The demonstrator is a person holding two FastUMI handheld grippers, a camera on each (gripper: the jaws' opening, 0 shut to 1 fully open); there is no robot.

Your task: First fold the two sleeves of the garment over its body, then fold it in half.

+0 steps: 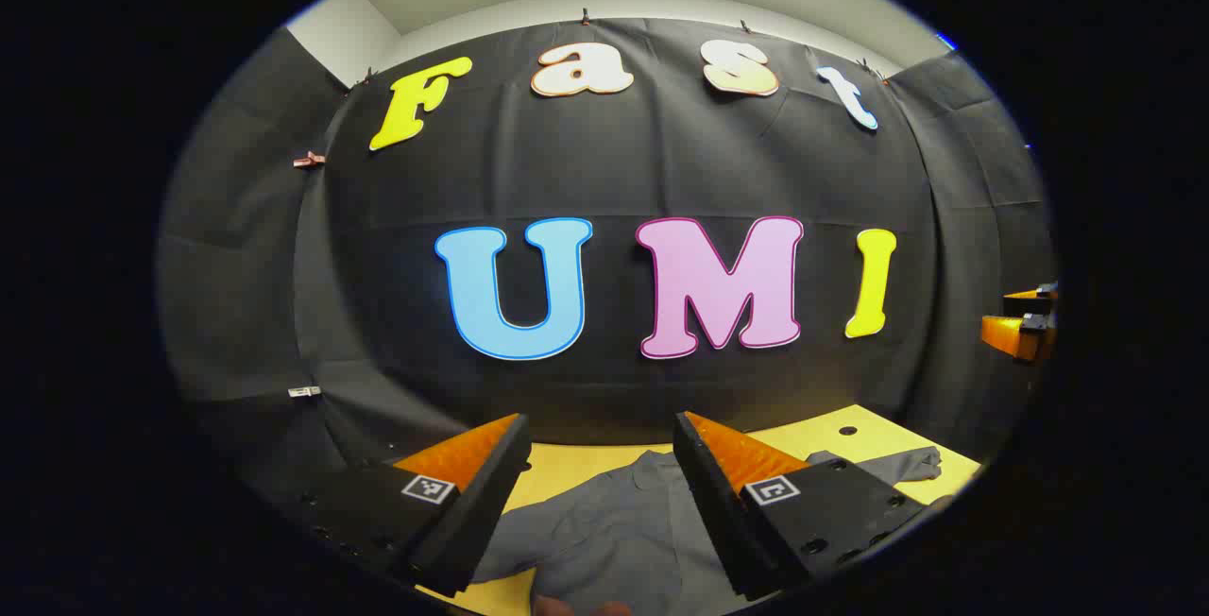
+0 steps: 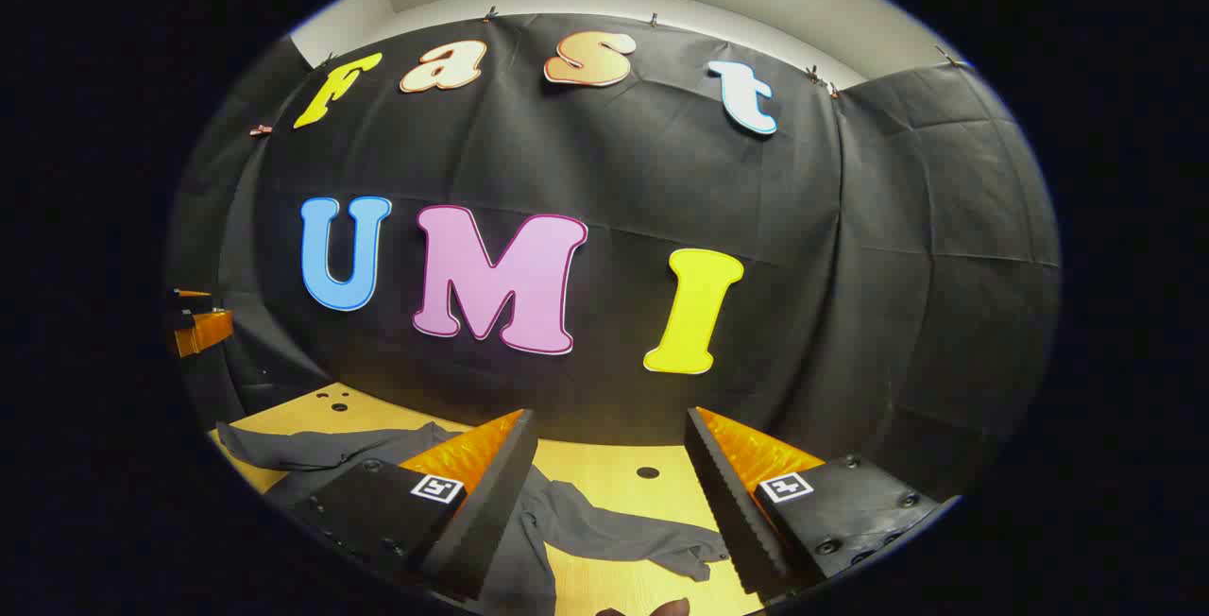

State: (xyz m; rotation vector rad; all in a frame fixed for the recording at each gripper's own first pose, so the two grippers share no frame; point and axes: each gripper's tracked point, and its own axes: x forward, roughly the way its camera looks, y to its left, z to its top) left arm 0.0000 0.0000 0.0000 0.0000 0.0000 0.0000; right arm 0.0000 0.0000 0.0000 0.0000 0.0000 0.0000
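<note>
The grey garment (image 1: 604, 531) lies spread on the yellow tabletop (image 2: 614, 465) with one sleeve (image 2: 623, 531) not yet folded, and both the left hand-held gripper (image 1: 600, 465) and the right hand-held gripper (image 2: 609, 465) hover above it released, so I judge no fold is done.

Your grey cloth garment (image 1: 604, 531) lies spread on the yellow wooden table (image 2: 614, 479), in front of the black cloth wall (image 2: 614, 172). Both sleeves (image 2: 623, 531) stretch sideways from the garment's body.
</note>
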